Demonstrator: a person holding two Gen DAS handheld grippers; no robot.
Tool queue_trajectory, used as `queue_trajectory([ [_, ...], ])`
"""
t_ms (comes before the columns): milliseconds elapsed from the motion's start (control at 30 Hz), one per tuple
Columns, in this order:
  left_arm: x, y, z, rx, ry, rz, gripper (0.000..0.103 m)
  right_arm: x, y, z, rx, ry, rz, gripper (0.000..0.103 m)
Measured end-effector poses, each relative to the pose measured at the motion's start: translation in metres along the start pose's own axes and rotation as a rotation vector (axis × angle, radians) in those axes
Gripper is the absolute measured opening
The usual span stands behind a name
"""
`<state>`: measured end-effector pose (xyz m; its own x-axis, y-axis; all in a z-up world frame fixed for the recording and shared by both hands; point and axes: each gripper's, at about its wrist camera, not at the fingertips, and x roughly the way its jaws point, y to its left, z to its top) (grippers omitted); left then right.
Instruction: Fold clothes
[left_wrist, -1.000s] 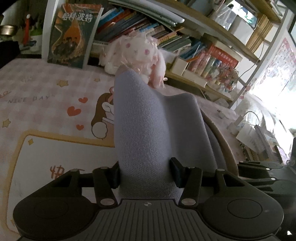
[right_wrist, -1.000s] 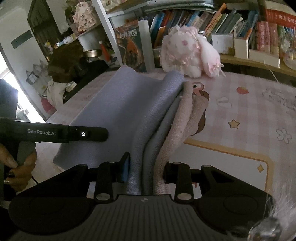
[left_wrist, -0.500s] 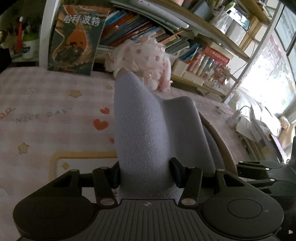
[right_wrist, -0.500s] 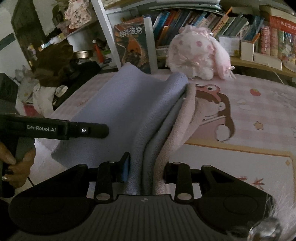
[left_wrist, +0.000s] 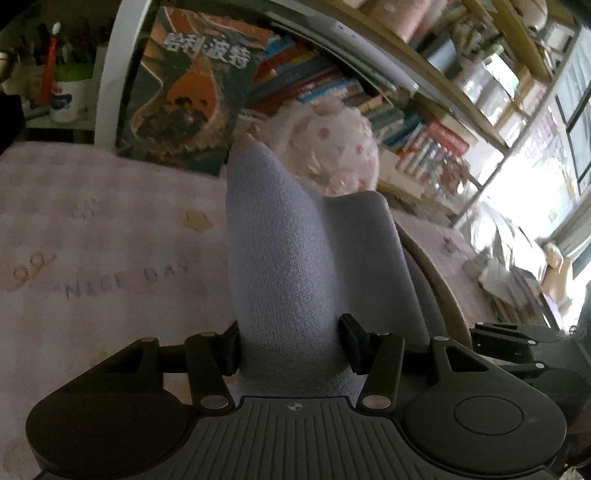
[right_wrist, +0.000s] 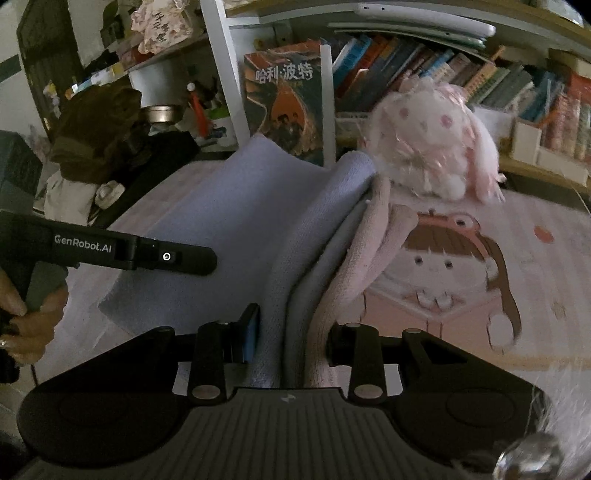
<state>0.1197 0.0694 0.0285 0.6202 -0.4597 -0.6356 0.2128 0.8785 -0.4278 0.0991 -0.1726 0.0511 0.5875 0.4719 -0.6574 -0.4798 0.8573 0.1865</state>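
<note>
A folded lavender knit garment (left_wrist: 295, 258) hangs between both grippers above the pink checked tablecloth (left_wrist: 92, 229). My left gripper (left_wrist: 290, 343) is shut on a thick fold of it, pads pressed into both sides. My right gripper (right_wrist: 291, 339) is shut on the other end, where lavender layers (right_wrist: 236, 221) lie against a pale pink ribbed edge (right_wrist: 369, 251). The left tool's black body (right_wrist: 110, 251) and a hand (right_wrist: 29, 317) show at the left of the right wrist view. The right tool (left_wrist: 517, 339) shows at the right of the left wrist view.
A pink plush bunny (right_wrist: 432, 147) sits at the table's back edge before shelves of books (right_wrist: 424, 70). An upright book with an orange cover (left_wrist: 188, 96) leans by a white post (left_wrist: 114, 70). A cartoon girl print (right_wrist: 443, 273) marks the cloth. Clutter lies at the right (left_wrist: 509, 258).
Both grippers have carried the garment forward over the table toward the bookshelf; the plush bunny and upright book look nearer and larger. The grips on the fabric are unchanged.
</note>
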Motion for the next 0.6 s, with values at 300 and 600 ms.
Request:
queue_trajectory([
  [300,0.046,0.041,0.042,-0.069,-0.021,0.025,0.051,0.067,-0.021,0.053,-0.067,0.019,-0.012,0.031],
  [600,0.087,0.056,0.068,-0.075,-0.044,0.046,0.051,0.112,-0.060,0.074,0.019,0.004,0.011,0.031],
])
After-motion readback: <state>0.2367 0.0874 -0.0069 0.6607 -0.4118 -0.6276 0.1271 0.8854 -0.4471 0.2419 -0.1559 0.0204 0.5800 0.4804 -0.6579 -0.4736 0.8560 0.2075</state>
